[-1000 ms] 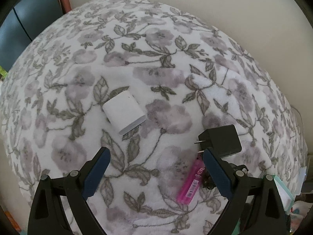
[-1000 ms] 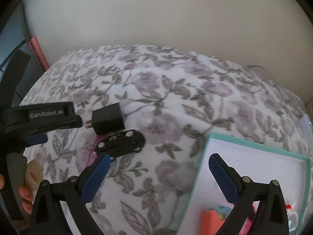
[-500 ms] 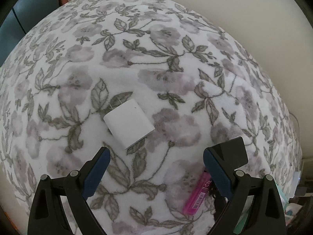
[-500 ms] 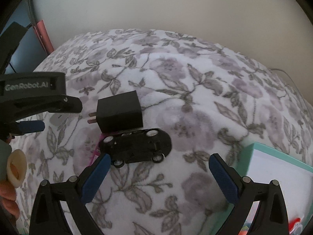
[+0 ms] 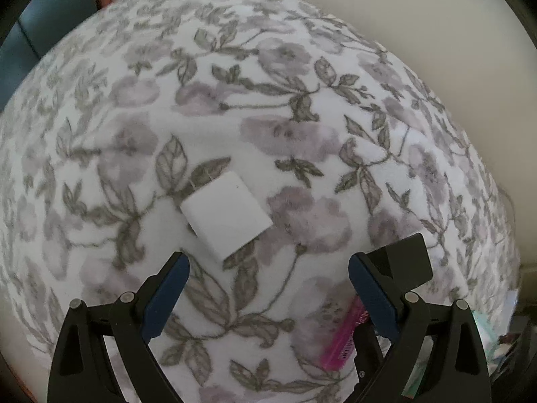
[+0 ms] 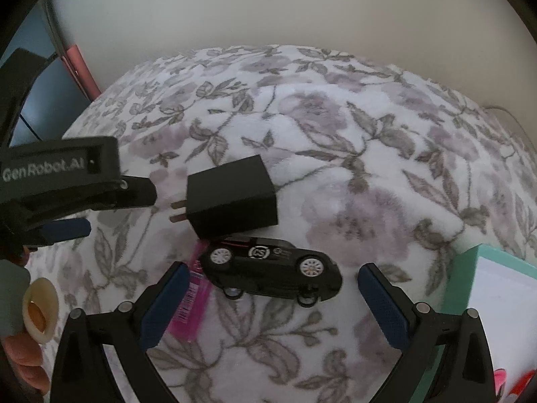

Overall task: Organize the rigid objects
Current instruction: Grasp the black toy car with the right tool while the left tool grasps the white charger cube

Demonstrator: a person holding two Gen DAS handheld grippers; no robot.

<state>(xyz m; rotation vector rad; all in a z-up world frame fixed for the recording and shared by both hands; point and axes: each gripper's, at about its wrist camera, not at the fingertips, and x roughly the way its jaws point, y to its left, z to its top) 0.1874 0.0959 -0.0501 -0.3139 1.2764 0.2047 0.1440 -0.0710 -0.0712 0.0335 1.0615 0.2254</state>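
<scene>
A white block (image 5: 226, 213) lies on the floral blanket (image 5: 302, 134), just ahead of my open, empty left gripper (image 5: 266, 280). A black plug adapter (image 5: 406, 262) and a pink tube (image 5: 342, 339) lie by its right finger. In the right wrist view, a black toy car (image 6: 273, 267) lies on its side between the fingers of my open, empty right gripper (image 6: 268, 294). The black plug adapter (image 6: 231, 196) sits just beyond the car. The pink tube (image 6: 193, 297) lies by the left finger.
A teal-rimmed white box (image 6: 470, 285) stands at the right, with colourful items in its near corner. The left gripper's body (image 6: 60, 178) and the person's hand fill the left edge of the right wrist view. A pale wall runs behind the blanket.
The right gripper has moved left and closer, so the toy car now lies between its fingers and the teal box has slid to the edge. The left gripper has moved closer to the white block.
</scene>
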